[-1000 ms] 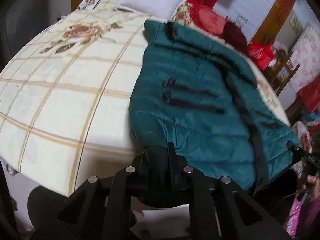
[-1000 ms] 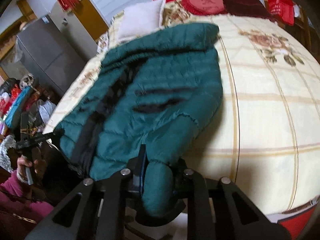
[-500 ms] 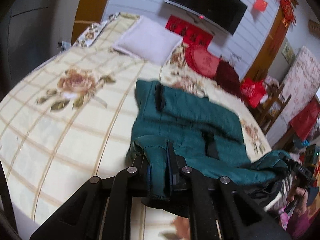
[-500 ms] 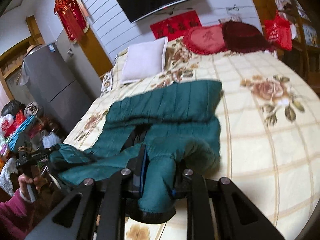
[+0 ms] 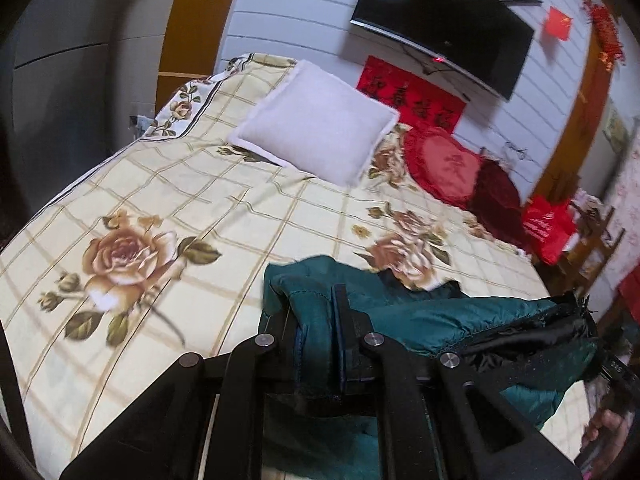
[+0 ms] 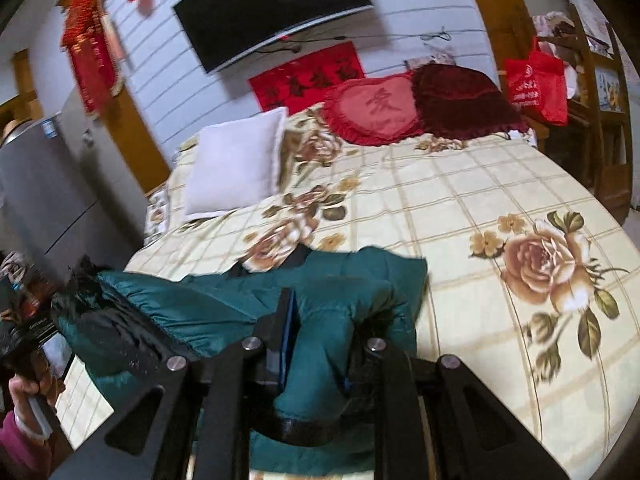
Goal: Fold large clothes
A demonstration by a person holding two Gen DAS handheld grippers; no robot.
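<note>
Pinching the jacket, the left gripper and right gripper have lifted its near edge off the bed, folding it forward.

Home bedroom. Bed with cream floral-check bedspread; white pillow, red heart cushion; wall-mounted television; red calligraphy banner; grey refrigerator; wooden door frames.

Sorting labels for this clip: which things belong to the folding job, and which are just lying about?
Job: green jacket, left gripper, right gripper, both shut on it; bed.

Lying about: white pillow, red cushion, dark red cushion, red bag, TV.
</note>
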